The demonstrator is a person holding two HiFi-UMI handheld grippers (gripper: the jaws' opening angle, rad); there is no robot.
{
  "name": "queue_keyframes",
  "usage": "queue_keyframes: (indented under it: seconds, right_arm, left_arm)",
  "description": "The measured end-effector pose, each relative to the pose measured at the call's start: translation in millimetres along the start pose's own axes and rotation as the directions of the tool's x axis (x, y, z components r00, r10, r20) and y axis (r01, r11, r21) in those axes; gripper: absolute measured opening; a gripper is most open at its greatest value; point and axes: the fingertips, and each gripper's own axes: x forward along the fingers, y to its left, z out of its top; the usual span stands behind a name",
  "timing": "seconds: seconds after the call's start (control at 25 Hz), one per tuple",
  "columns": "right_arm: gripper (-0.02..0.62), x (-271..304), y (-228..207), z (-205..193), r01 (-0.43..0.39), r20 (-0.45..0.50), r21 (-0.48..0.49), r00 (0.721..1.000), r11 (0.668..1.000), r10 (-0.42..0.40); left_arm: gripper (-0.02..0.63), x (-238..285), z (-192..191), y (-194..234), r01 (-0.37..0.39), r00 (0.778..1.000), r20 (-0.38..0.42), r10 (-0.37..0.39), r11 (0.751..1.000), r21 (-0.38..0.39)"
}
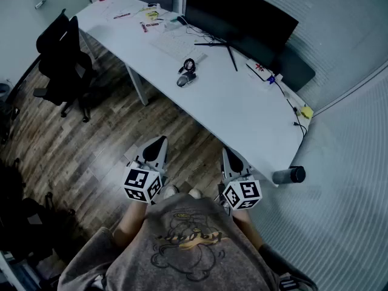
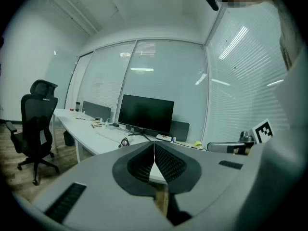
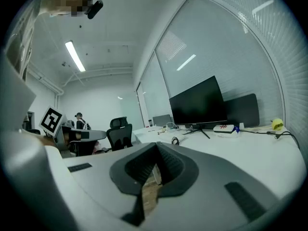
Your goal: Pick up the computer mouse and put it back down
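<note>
both grippers hang low in the frame, over the wood floor (image 1: 91, 144) in front of the person's grey shirt (image 1: 188, 247), well short of the tabletop (image 1: 242, 108). the left gripper (image 1: 159, 143) has its fingers (image 2: 138, 163) pressed together at the tips with nothing between them. the right gripper (image 1: 229, 156) is the same: its fingers (image 3: 169, 163) meet at the tip and hold nothing, with only a strip of floor showing in the gap below.

the computer mouse (image 1: 185, 79) sits on the white tabletop up in the middle of the head view, near the front edge, untouched and well apart from both grippers. a small coil of cable (image 1: 189, 65) lies just behind it, and a pale keyboard (image 1: 176, 46) is beyond that. the big dark monitor (image 1: 239, 17) stands at the upper right, with a yellow item (image 1: 307, 112) near the right edge of the tabletop. a dark cylinder (image 1: 289, 175) lies at the tabletop's near corner, just right of the right gripper. a black office chair (image 1: 60, 59) stands at the upper left.
</note>
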Motion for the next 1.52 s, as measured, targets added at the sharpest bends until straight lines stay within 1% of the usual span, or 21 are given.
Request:
queue_keyframes:
  seconds: [0.32, 0.56, 0.72, 0.96, 1.12, 1.28, 1.52]
  right_arm:
    - [0.005, 6, -5, 2, -0.012, 0.001, 0.012, 1.000, 1.000, 0.012]
    - [0.005, 14, -17, 3, -0.052, 0.010, 0.043, 0.999, 0.998, 0.051]
    - [0.005, 19, -37, 1, -0.054, 0.015, 0.051, 0.998, 0.997, 0.053]
    - [0.005, 23, -60, 3, -0.057, 0.026, 0.072, 0.998, 0.996, 0.055]
    - [0.005, 30, -76, 2, -0.046, 0.023, 0.086, 0.999, 0.995, 0.044]
    - [0.005, 43, -79, 0, -0.043, 0.015, 0.083, 0.999, 0.996, 0.042]
    - [0.005, 78, -84, 0, -0.033, 0.001, 0.062, 0.999, 0.998, 0.033]
  left_arm:
    - [0.020, 5, 1, 0, -0.011, 1.000, 0.000, 0.011, 1.000, -0.012]
    - [0.020, 19, 1, -3, -0.032, 1.000, -0.002, 0.032, 0.999, -0.003]
    - [0.020, 31, 0, -6, -0.051, 0.999, 0.002, 0.051, 0.999, 0.000]
    - [0.020, 44, 7, -12, -0.072, 0.997, 0.002, 0.072, 0.997, 0.024]
    - [0.020, 56, 12, -14, -0.068, 0.998, 0.007, 0.068, 0.997, 0.037]
    - [0.020, 69, 14, -3, -0.062, 0.998, 0.015, 0.061, 0.998, 0.034]
    - [0.020, 104, 19, 26, -0.041, 0.999, 0.025, 0.040, 0.999, 0.030]
